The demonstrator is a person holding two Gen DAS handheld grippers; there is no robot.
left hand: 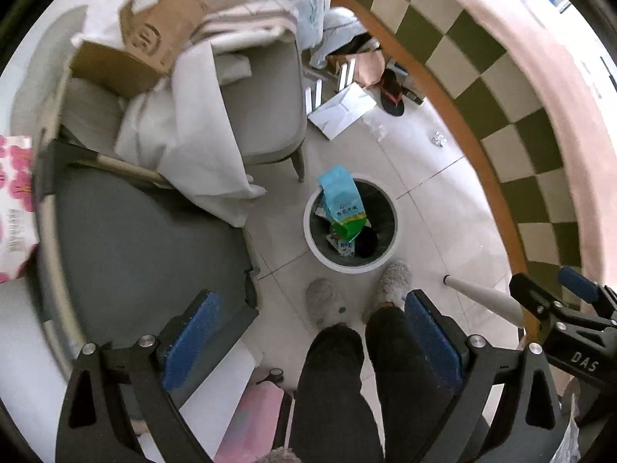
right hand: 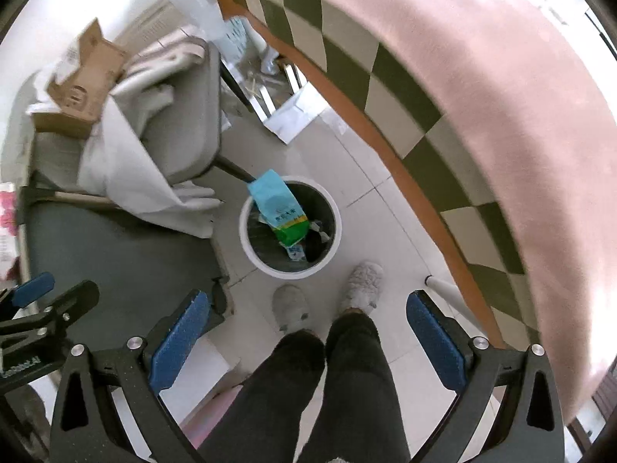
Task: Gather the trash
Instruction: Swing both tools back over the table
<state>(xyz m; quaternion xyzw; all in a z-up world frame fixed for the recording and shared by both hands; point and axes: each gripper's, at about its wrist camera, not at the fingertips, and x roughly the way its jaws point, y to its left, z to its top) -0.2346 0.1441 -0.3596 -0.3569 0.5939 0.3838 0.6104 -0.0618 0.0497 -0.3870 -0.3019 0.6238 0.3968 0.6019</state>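
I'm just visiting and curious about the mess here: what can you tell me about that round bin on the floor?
The trash bin is a round, open-topped can with a white rim and a dark liner, standing upright on the pale tiled floor just ahead of the person's slippers. A blue-and-green bag leans out over its rim, with smaller scraps below. Neither gripper touches it.

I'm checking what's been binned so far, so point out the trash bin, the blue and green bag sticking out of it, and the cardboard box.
trash bin (left hand: pixel 387 249), left wrist view, white rim.
blue and green bag (left hand: pixel 341 202), left wrist view, bag's middle.
cardboard box (right hand: pixel 86 83), right wrist view, printed side.
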